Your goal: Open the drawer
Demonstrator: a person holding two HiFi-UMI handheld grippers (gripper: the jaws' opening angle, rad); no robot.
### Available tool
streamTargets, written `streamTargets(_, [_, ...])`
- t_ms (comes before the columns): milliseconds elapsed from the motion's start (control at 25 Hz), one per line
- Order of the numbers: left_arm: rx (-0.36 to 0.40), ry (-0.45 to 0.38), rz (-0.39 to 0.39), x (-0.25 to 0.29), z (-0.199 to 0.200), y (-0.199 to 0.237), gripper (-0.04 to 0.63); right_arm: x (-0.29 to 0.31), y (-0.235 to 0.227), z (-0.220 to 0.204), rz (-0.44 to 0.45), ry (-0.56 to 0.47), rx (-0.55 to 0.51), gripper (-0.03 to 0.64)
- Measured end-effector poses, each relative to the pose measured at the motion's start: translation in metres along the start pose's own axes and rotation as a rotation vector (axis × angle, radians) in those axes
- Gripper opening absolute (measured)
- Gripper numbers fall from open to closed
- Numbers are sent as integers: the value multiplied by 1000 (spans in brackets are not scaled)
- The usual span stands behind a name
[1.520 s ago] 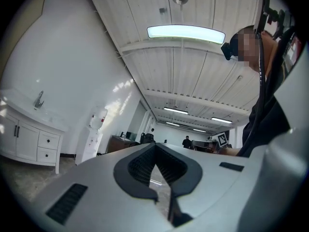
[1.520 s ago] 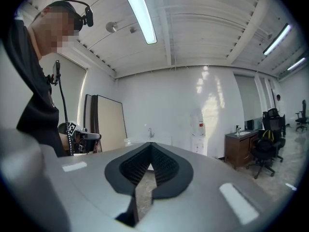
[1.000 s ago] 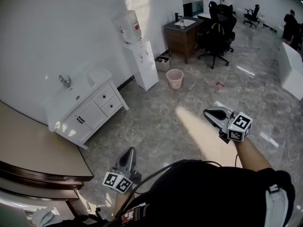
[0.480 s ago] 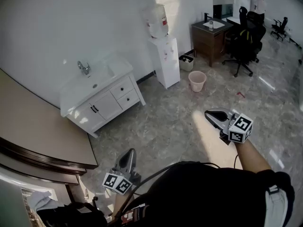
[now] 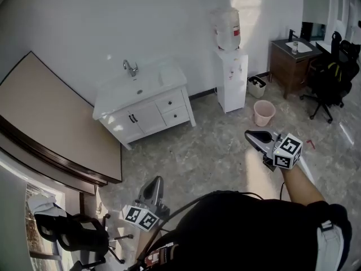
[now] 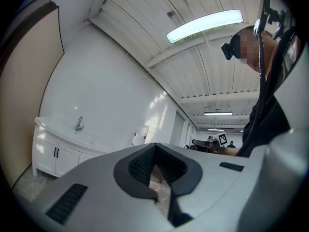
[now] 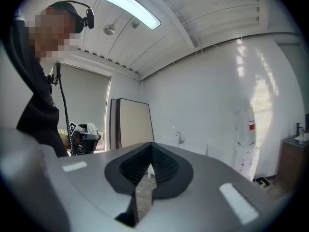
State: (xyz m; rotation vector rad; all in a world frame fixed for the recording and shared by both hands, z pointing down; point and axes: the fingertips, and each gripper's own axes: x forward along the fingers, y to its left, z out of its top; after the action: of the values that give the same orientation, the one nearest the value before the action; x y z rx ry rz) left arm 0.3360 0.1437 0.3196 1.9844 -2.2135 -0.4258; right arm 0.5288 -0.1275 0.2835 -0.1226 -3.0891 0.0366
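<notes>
A white vanity cabinet (image 5: 144, 103) with a sink and faucet (image 5: 131, 68) stands against the far wall. It has two doors on its left half and two drawers (image 5: 174, 109) on its right half, and both drawers are closed. My left gripper (image 5: 151, 192) is shut and empty, low at the left and well short of the cabinet. My right gripper (image 5: 256, 137) is also shut and empty, out over the floor to the cabinet's right. The left gripper view shows the cabinet (image 6: 58, 151) beyond the closed left gripper (image 6: 154, 146). The right gripper view shows the cabinet (image 7: 193, 149) past the right gripper (image 7: 151, 146).
A water dispenser (image 5: 230, 72) stands right of the cabinet, with a pink bucket (image 5: 263, 113) and a small bin near it. A brown desk (image 5: 293, 58) and black office chairs (image 5: 333, 75) are at the far right. A large board (image 5: 51, 129) leans at the left above another chair (image 5: 70, 233).
The view has swung left: the cabinet has shifted from the left edge toward the middle. Both grippers keep their places in the view and stay shut.
</notes>
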Motion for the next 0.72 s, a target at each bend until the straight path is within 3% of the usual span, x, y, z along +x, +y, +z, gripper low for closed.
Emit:
streamTargets(200, [4, -20, 115, 15, -7, -10, 0, 17, -42, -3, 107, 12, 12, -5])
streamTargets(440, [-1, -22, 240, 8, -21, -8, 0, 51, -57, -23, 223, 32, 34, -5])
streamTargets(720, [-12, -33, 289, 11, -12, 37, 0, 120, -59, -23, 294, 39, 40, -5])
